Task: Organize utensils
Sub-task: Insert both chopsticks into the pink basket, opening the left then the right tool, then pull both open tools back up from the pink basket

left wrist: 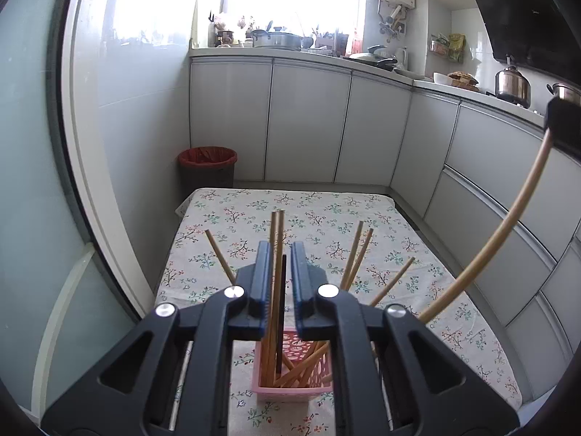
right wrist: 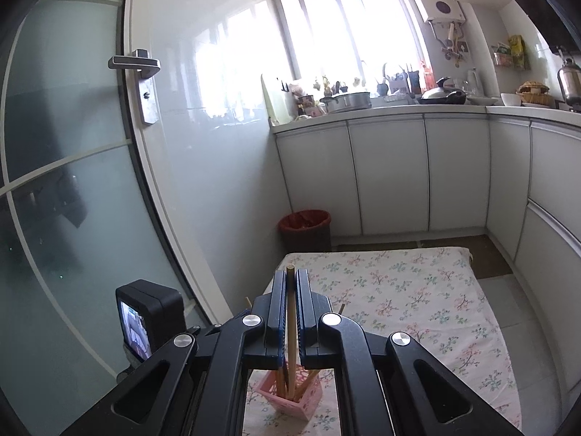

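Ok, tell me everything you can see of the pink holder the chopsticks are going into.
The pink holder is a small, square-sided basket, plastic by the look, with lattice cut-out walls and a solid rim. It stands upright on the floral tablecloth, below both grippers. Wooden chopsticks fan out of it at different angles, with one dark stick among them. The right gripper grips a pale chopstick whose lower end reaches into the basket. Its base is hidden in both views.
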The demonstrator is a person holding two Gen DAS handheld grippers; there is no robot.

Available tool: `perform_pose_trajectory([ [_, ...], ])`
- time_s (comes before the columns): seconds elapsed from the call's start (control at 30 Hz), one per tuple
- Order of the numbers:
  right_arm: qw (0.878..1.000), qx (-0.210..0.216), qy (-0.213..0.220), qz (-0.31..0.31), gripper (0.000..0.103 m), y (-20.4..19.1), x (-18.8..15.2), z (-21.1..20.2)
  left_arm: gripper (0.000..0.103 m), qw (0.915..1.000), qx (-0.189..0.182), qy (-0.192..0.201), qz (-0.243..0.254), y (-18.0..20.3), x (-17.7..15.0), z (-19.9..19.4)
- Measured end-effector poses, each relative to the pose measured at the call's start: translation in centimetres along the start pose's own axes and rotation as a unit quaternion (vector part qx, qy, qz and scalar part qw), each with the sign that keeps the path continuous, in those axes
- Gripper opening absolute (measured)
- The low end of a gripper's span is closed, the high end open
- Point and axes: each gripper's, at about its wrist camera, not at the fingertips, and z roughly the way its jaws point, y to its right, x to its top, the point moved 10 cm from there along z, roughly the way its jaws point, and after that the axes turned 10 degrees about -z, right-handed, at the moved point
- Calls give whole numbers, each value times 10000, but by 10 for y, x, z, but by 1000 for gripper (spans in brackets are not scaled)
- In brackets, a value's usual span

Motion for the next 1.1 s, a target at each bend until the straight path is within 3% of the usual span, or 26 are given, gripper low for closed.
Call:
perform_pose_trajectory([
  [0.07, 10000, -3, -26, 4, 5, 1, -1, 3, 30, 10000, 32, 17, -35, -4, 2, -5],
  [0.2, 9999, 63, -91, 95, 5, 1, -4, 12, 33, 9999, 110, 57, -102, -11, 5, -17],
  [0.3, 9997, 91, -156, 167, 5, 2, -9, 21, 42, 9995, 251, 85, -150, -20, 6, -20],
  [0.6, 9982, 159, -533, 243, 5, 0, -28, 58, 44, 9988, 465, -18, -140, -30, -2, -15],
  [0.8, 9965, 232, -729, 332, 7, 4, -42, 79, 53, 9984, 558, -62, -80, -28, -7, -13],
  [0.9, 9964, 200, -754, 331, 23, 8, -45, 80, 58, 9979, 634, -66, -63, -28, -8, -16],
  [0.97, 9971, 164, -661, 336, 56, 10, -42, 74, 71, 9976, 694, -53, -73, -28, -8, -17],
  [1.0, 9977, 127, -571, 337, 63, 12, -40, 69, 74, 9971, 750, -47, -82, -29, -7, -19],
  [1.1, 9987, -6, -456, 214, 70, 17, -35, 53, 82, 9965, 821, -46, -158, -28, -7, -24],
])
